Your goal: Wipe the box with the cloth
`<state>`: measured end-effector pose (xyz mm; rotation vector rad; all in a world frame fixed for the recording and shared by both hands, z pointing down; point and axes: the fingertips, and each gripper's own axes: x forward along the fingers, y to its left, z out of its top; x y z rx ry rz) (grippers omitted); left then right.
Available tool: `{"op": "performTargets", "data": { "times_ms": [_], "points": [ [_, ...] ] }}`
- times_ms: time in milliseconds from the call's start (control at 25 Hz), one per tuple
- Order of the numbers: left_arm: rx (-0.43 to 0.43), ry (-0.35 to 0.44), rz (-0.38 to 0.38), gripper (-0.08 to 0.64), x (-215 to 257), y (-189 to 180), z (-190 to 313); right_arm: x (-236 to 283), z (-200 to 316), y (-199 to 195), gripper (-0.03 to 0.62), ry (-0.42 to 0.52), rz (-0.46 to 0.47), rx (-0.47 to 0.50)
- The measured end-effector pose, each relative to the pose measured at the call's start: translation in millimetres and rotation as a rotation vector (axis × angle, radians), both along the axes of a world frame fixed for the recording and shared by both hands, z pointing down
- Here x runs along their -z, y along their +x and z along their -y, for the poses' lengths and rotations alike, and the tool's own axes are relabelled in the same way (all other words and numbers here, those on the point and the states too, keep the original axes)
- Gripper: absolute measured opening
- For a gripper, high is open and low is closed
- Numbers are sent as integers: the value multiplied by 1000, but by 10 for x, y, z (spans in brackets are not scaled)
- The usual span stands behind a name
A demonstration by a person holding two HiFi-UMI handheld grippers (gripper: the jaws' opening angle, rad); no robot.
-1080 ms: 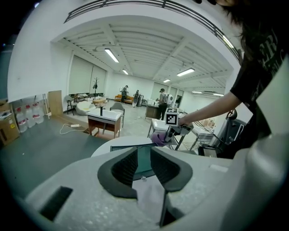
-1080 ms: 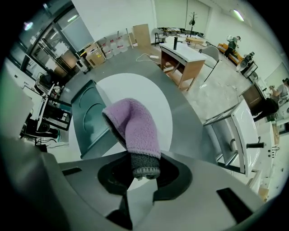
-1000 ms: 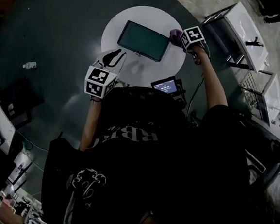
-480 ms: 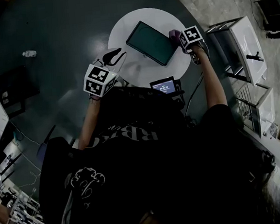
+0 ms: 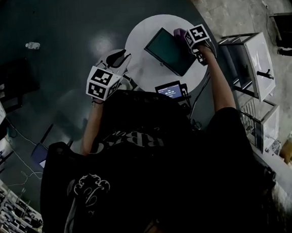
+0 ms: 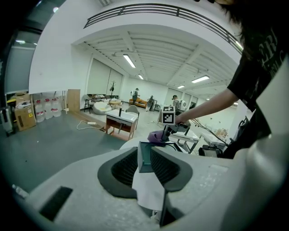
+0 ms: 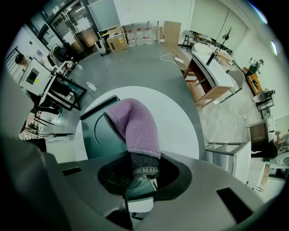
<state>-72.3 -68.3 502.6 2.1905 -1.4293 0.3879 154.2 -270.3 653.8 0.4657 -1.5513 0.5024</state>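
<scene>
A dark green flat box (image 5: 170, 51) lies on the round white table (image 5: 140, 63). My right gripper (image 5: 189, 37) is shut on a purple cloth (image 5: 179, 33), which rests at the box's far right edge. In the right gripper view the cloth (image 7: 135, 126) hangs over the box (image 7: 97, 135) from the jaws (image 7: 135, 176). My left gripper (image 5: 114, 59) stands open at the table's left edge, apart from the box. Its own view looks between its fingers (image 6: 146, 168) at the box's end (image 6: 144, 155), with the cloth (image 6: 156, 135) behind.
A small lit screen (image 5: 170, 90) with cables sits at the table's near edge. White stands with metal frames (image 5: 252, 58) are on the right. A small bottle (image 5: 32, 46) lies on the dark floor to the left, and desks (image 6: 122, 119) stand farther off.
The head camera has swung, so the table and box now sit farther right and more tilted. The right gripper keeps the cloth at the box's edge. The left gripper has hardly moved.
</scene>
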Motion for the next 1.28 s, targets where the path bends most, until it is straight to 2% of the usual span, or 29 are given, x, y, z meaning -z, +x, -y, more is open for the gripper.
{"op": "performTargets", "data": {
  "times_ms": [360, 560, 680, 1000, 1160, 1280],
  "points": [
    [107, -6, -5, 89, -66, -667, -112, -47, 202, -691, 77, -7, -45, 102],
    [140, -34, -15, 89, -279, -1117, -361, -142, 190, -1233, 77, -5, -87, 184],
    [170, -40, -14, 89, -307, -1244, -456, -144, 199, -1424, 77, -4, -99, 228],
    [239, -44, -18, 89, -252, -1425, -589, -137, 133, -1604, 77, -29, -148, 297],
    [251, -44, -23, 89, -267, -1443, -595, -162, 59, -1583, 77, -34, -162, 317],
    [244, -41, -26, 89, -266, -1436, -572, -130, -18, -1601, 77, -16, -171, 368]
  ]
}}
